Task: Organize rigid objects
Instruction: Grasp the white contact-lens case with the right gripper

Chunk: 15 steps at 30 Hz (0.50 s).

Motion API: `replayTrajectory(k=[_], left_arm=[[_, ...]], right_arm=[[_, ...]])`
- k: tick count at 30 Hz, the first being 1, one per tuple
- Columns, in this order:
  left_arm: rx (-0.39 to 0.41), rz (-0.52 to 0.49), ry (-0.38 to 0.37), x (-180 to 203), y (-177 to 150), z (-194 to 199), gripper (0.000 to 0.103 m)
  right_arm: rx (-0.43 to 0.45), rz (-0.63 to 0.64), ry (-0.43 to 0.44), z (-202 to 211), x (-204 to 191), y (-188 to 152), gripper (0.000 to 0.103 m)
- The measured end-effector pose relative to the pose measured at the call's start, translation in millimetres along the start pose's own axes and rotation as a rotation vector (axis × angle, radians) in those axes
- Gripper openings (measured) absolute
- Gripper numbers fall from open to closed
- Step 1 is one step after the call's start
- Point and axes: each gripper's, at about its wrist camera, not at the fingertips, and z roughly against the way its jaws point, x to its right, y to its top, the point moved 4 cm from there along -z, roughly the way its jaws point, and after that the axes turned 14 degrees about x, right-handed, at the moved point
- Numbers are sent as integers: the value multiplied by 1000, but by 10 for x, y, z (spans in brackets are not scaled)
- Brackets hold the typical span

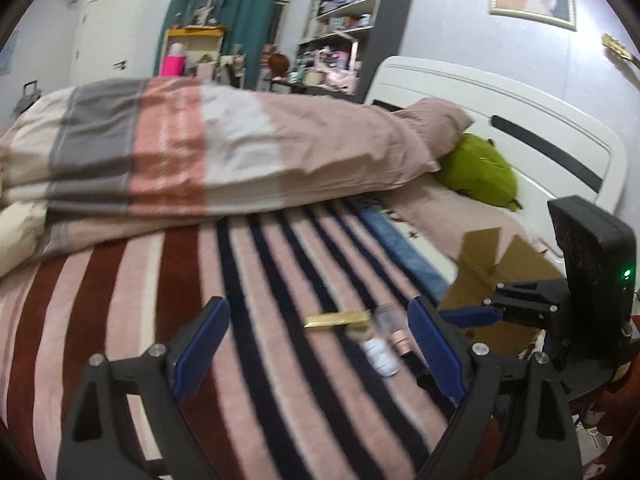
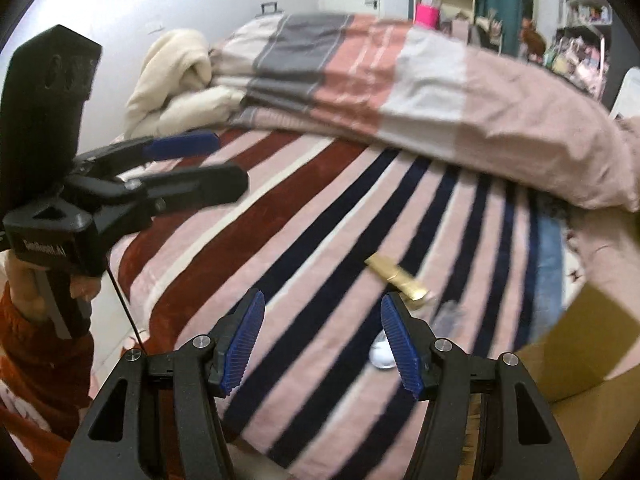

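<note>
On the striped blanket (image 1: pixel 248 320) lie a gold bar-shaped object (image 1: pixel 336 319), a small white bottle (image 1: pixel 380 356) and a rose-gold capped piece (image 1: pixel 401 345), close together. My left gripper (image 1: pixel 320 344) hovers open just short of them, with nothing between its pads. My right gripper (image 2: pixel 322 344) is open and empty too. The gold bar (image 2: pixel 400 280) is ahead of its right finger and the small bottle (image 2: pixel 381 354) is beside that finger. The left gripper (image 2: pixel 224 164) shows at the upper left of the right wrist view, held by a hand (image 2: pixel 28 292).
An open cardboard box (image 1: pixel 504 268) stands on the bed to the right, also seen as the box (image 2: pixel 580 356). A folded striped duvet (image 1: pixel 200 148), a green plush (image 1: pixel 480 172) and the white headboard (image 1: pixel 520 120) lie beyond. Shelves and a door stand behind.
</note>
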Motion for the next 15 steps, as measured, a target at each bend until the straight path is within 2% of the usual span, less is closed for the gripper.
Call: replayTrajectory(k=[3, 7, 9, 15], left_arm=[[-19, 22, 8, -173, -178, -20, 89], [-43, 51, 7, -299, -360, -76, 89], [-53, 61, -4, -343, -429, -104, 89], [-80, 76, -17, -400, -535, -217, 89]], right_arm=[[-53, -72, -20, -258, 80, -202, 58], [-89, -135, -135, -537, 316, -480, 57], [-101, -147, -194, -658, 449, -601, 57], [-133, -137, -275, -875, 728, -744, 57]])
